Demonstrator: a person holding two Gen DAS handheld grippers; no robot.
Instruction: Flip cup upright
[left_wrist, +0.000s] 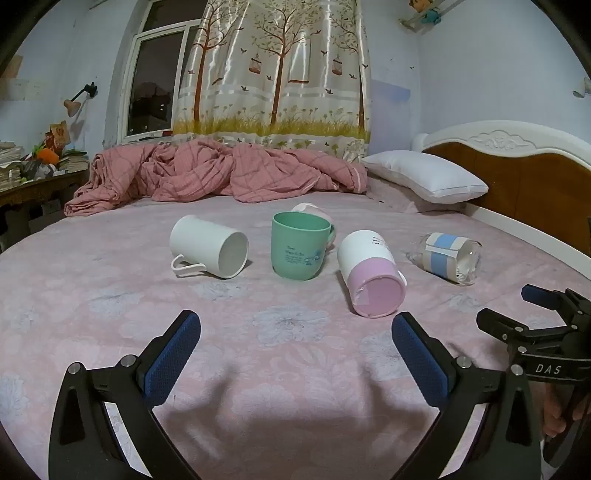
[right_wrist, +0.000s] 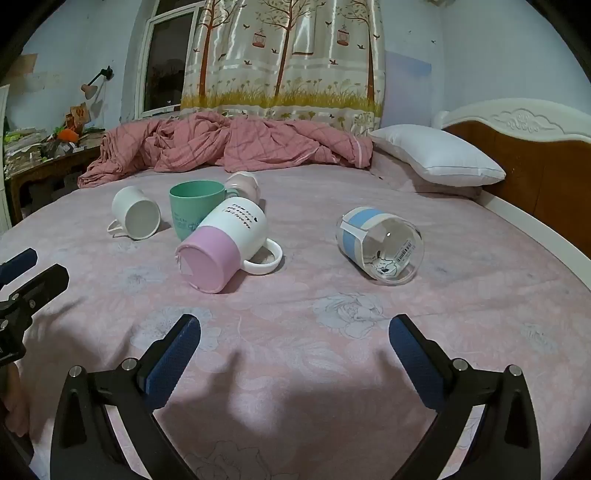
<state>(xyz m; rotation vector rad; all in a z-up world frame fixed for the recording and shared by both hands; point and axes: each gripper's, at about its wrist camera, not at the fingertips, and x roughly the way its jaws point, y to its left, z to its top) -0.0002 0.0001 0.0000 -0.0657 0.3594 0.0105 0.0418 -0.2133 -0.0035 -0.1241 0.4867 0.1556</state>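
Observation:
Several cups lie on the pink bed sheet. A green cup stands upright; it also shows in the right wrist view. A white mug lies on its side at the left. A pink-and-white mug lies on its side, base toward me. A clear glass with a blue band lies on its side at the right. A pale pink cup lies behind the green one. My left gripper and right gripper are open, empty, short of the cups.
A crumpled pink quilt lies across the far side of the bed. A white pillow rests by the wooden headboard at the right. A cluttered desk stands at the far left. The right gripper shows at the left view's right edge.

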